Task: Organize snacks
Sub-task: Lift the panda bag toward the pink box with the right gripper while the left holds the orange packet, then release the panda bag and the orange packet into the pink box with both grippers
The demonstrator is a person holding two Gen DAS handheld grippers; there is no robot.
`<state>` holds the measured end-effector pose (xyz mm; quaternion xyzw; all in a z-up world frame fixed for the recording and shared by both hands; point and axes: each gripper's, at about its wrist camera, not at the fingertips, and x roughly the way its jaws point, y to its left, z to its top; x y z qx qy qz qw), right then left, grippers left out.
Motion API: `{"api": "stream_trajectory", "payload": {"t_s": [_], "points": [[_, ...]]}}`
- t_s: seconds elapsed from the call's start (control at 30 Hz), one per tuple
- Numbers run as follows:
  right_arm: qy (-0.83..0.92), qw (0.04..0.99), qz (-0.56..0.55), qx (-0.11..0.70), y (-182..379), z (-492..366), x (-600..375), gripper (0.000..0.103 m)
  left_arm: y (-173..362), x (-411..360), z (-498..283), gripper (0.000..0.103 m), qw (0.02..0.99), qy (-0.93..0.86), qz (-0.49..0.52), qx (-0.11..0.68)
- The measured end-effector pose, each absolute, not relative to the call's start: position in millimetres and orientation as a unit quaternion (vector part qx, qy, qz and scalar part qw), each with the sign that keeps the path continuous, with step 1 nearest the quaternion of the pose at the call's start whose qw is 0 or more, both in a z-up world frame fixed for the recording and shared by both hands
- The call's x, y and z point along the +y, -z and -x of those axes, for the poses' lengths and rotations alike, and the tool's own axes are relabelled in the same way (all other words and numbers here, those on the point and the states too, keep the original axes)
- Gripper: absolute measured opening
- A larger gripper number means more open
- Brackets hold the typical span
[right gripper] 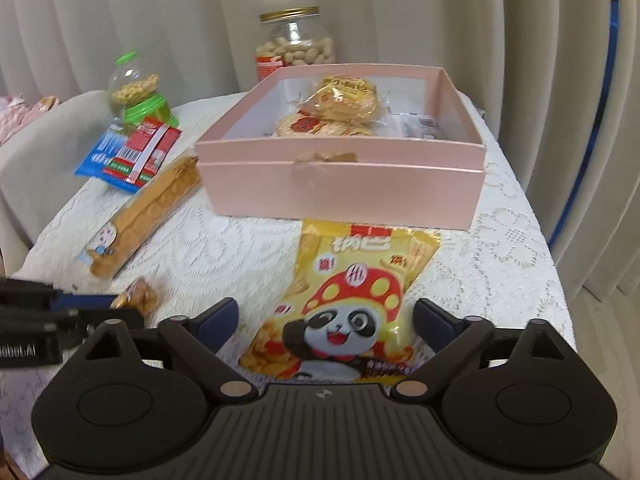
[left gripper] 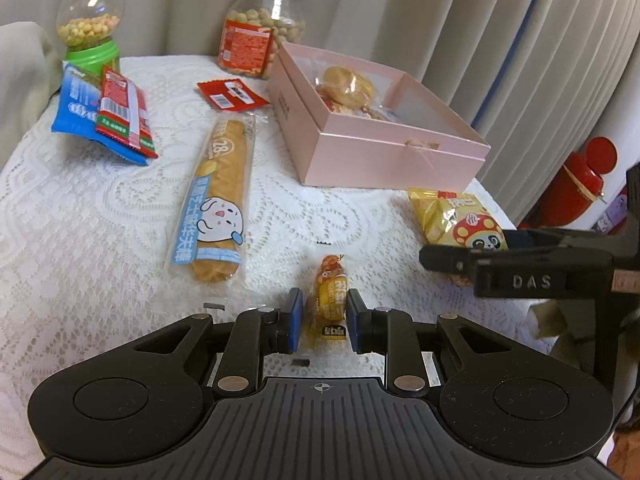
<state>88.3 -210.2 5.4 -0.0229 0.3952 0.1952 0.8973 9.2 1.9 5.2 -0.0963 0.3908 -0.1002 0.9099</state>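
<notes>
My left gripper (left gripper: 323, 316) has its blue pads against both sides of a small yellow-orange wrapped snack (left gripper: 330, 297) on the lace tablecloth. It looks shut on it. My right gripper (right gripper: 325, 318) is open, one finger on either side of a yellow panda snack bag (right gripper: 344, 304) that lies in front of the pink box (right gripper: 340, 188). The bag also shows in the left wrist view (left gripper: 456, 220), the box too (left gripper: 392, 156). The box holds several wrapped pastries (right gripper: 340, 108).
A long bread stick pack (left gripper: 218, 196), a blue and a red packet (left gripper: 108, 116), a flat red packet (left gripper: 232, 94), a green candy dispenser (left gripper: 90, 24) and a peanut jar (left gripper: 262, 28) sit on the table (left gripper: 80, 220). Curtains hang behind. A red container (left gripper: 584, 180) stands beyond the right edge.
</notes>
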Motion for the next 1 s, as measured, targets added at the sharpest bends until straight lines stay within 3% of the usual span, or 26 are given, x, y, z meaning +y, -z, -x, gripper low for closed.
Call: {"api": "stream_trajectory", "payload": {"t_s": [0.07,0.13,0.33,0.57,0.67,0.8,1.0], "points": [[-0.193,0.896,0.039,0.398,-7.4,-88.9,-209.9,0.076,-5.1,-0.6,-8.6,0.028,0.910,0.101,0.093,0.392],[-0.199,0.893,0.060,0.400,-9.3,-86.1,-209.7,0.071,-6.2,-3.9,-7.7,0.028,0.910,0.102,0.088,0.393],[-0.200,0.905,0.082,0.368,-44.5,-66.3,-230.7,0.068,-34.7,-19.4,-0.4,0.027,0.923,0.136,0.089,0.350],[-0.152,0.958,0.147,0.195,-169.4,-56.7,-260.0,0.068,-132.3,-37.1,-16.9,0.028,0.946,0.186,0.073,0.257],[-0.111,0.966,0.185,0.144,-201.7,-68.7,-267.7,0.068,-148.2,-43.4,-44.4,0.028,0.949,0.184,0.080,0.242],[-0.088,0.966,0.188,0.152,-208.3,-91.9,-278.5,0.068,-143.9,-44.9,-91.6,0.028,0.954,0.171,0.086,0.232],[-0.136,0.956,0.115,0.233,-173.4,-136.6,-277.3,0.068,-84.0,-12.9,-169.1,0.029,0.913,0.138,0.181,0.339]]}}
